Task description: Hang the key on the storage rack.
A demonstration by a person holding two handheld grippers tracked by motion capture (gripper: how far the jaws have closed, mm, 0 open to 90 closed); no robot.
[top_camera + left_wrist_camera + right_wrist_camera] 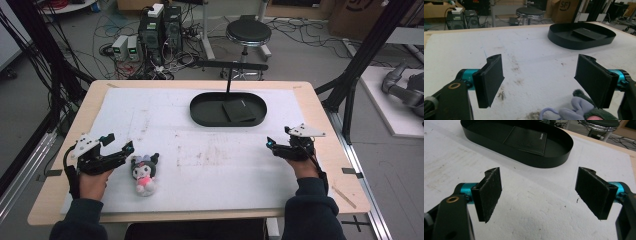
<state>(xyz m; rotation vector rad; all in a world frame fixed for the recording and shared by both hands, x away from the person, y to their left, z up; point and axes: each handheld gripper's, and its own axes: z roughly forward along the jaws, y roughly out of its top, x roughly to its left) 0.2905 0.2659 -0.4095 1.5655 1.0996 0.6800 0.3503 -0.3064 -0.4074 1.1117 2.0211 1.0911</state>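
A small plush toy [145, 172] with a dark hood, white face and pink body lies on the white mat near the front left. My left gripper [121, 142] stands open just left of it, and in the left gripper view [541, 75] the plush [576, 110] sits low beside the right-hand jaw, untouched. A black oval tray [205, 111] stands at the back centre with a flat black wallet [238, 111] inside. My right gripper [278, 139] hovers open at the right of the mat. The right gripper view [539, 195] looks toward the tray [536, 162] and wallet [527, 141].
A stained white foam mat [210, 150] covers the wooden table [320, 115]. A black post with a crossbar [230, 67] rises behind the tray. Beyond the far edge are a stool [248, 32], computer cases [160, 30] and cables.
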